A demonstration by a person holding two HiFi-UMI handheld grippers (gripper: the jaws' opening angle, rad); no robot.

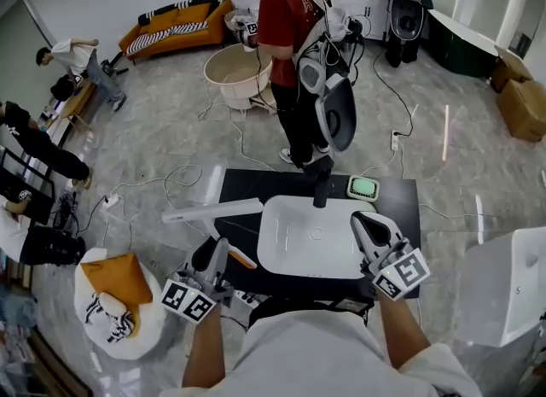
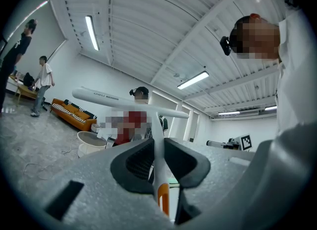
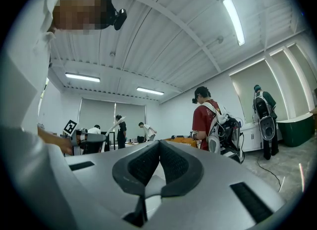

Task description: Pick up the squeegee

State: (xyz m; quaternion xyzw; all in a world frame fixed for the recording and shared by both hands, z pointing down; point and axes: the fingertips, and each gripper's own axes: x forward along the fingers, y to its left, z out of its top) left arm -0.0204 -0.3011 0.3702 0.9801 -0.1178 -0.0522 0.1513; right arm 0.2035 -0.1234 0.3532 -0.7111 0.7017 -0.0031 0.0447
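The squeegee point(image 1: 213, 210) is white with an orange patch on its handle; its long blade bar juts out past the left edge of the black table. My left gripper point(image 1: 222, 250) is shut on the handle. In the left gripper view the handle point(image 2: 157, 140) runs up between the two black pads, and the blade bar point(image 2: 124, 103) crosses above them. My right gripper point(image 1: 367, 226) hovers over the right side of the white basin point(image 1: 294, 254). Its pads meet at the tips point(image 3: 159, 144) and hold nothing.
The basin sits on a black table point(image 1: 401, 199) with a black faucet point(image 1: 322, 183) and a green pad point(image 1: 362, 187) behind it. A person in a red shirt point(image 1: 290, 28) stands just beyond the table beside a round tub point(image 1: 235, 75). Cables cross the floor.
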